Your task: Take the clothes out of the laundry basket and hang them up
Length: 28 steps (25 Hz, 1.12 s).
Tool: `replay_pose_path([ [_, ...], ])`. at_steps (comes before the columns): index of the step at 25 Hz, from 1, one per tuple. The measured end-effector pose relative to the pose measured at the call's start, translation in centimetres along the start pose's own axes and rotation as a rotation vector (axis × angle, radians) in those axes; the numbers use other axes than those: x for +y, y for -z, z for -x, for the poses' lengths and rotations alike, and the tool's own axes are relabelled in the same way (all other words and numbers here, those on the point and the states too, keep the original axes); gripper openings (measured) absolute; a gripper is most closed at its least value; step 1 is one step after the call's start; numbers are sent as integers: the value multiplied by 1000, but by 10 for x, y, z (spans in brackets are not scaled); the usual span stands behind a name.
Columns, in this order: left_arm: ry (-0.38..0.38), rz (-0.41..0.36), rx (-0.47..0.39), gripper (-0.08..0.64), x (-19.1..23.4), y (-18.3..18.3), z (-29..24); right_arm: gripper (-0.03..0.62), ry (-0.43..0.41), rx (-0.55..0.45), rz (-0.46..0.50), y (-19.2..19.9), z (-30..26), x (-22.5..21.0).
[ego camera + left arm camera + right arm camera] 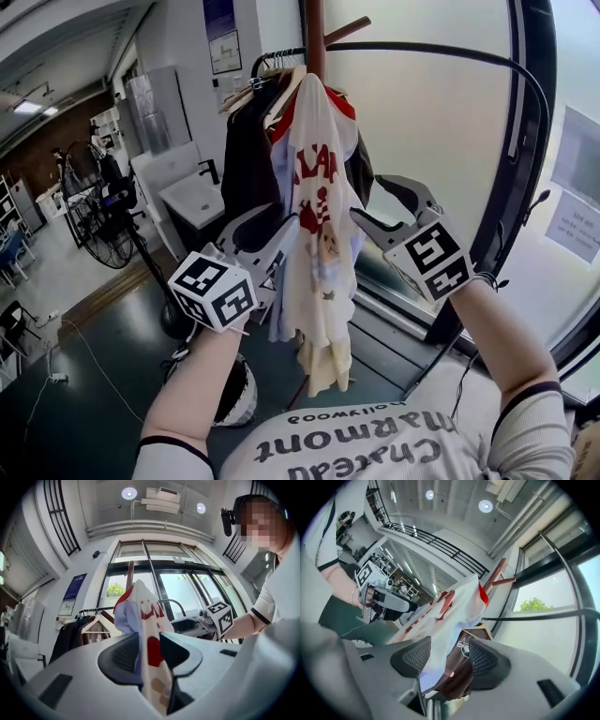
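1. Glazed wall (431, 131): standing behind everything, pale and bright.

2. Coat stand, brown wooden pole (313, 37): rising at the top centre, with a curved black rail (450, 52) arching away to the right of it.

3. Cream shirt (319, 216) with red print and a red collar: hanging from the top of the stand and draping down in front of the other clothes, its hem reaching well below both tools.

4. Dark garment (248, 169): hanging on a wooden hanger (281, 94) just left of the cream shirt, partly covered by it.

5. Left gripper (272, 242): pointing up at the shirt's left edge. Its jaws are standing partly apart with a fold of the cream shirt running between them (the pads are not pinching the cloth).

6. Right gripper (373, 202): reaching in at the shirt's right edge, jaws spread wide and gripping nothing, with cream and dark cloth showing in the gap.

7. Round white container (242, 398): sitting on the dark floor under the left forearm (basket or not, cannot tell).
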State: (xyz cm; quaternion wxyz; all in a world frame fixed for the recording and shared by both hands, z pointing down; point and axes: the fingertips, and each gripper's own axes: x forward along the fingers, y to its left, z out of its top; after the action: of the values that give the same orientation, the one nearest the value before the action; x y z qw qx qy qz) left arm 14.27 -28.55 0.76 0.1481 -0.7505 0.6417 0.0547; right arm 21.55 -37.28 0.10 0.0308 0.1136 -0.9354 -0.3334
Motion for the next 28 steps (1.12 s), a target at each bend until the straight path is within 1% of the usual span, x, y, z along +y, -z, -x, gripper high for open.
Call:
replay_pose_path([
  [4, -19, 70, 15, 143, -48, 24, 24, 268, -118, 3, -155, 25, 39, 40],
  [6, -29, 120, 21, 133, -76, 40, 36, 267, -161, -19, -242, 33, 63, 58],
  [8, -73, 171, 6, 124, -97, 48, 47, 261, -158, -69, -340, 34, 88, 65],
  [9, -107, 189, -7, 115, -105, 48, 52, 241, -140, -99, -395, 33, 100, 65],
  [11, -187, 199, -27, 81, -118, 45, 62, 173, -105, -156, -498, 32, 123, 62],
  [12, -231, 197, -29, 67, -125, 45, 68, 146, -92, -175, -535, 33, 134, 62],
  [14, -314, 187, -18, 34, -140, 44, 81, 117, -73, -192, -579, 39, 154, 63],
  [16, -377, 168, -2, 25, -159, 47, 97, 72, -61, -203, -617, 46, 173, 66],
  [17, -400, 159, 7, 21, -170, 51, 105, 63, -56, -208, -636, 50, 182, 67],
  [19, -437, 165, 21, 20, -189, 61, 121, 55, -50, -205, -671, 60, 200, 72],
  [23, -496, 213, 55, 18, -223, 88, 150, 55, -47, -181, -741, 82, 225, 84],
  [25, -518, 231, 85, 18, -236, 98, 163, 55, -56, -156, -758, 92, 230, 94],
  [28, -555, 263, 94, 18, -245, 103, 181, 55, -85, -119, -771, 101, 233, 111],
])
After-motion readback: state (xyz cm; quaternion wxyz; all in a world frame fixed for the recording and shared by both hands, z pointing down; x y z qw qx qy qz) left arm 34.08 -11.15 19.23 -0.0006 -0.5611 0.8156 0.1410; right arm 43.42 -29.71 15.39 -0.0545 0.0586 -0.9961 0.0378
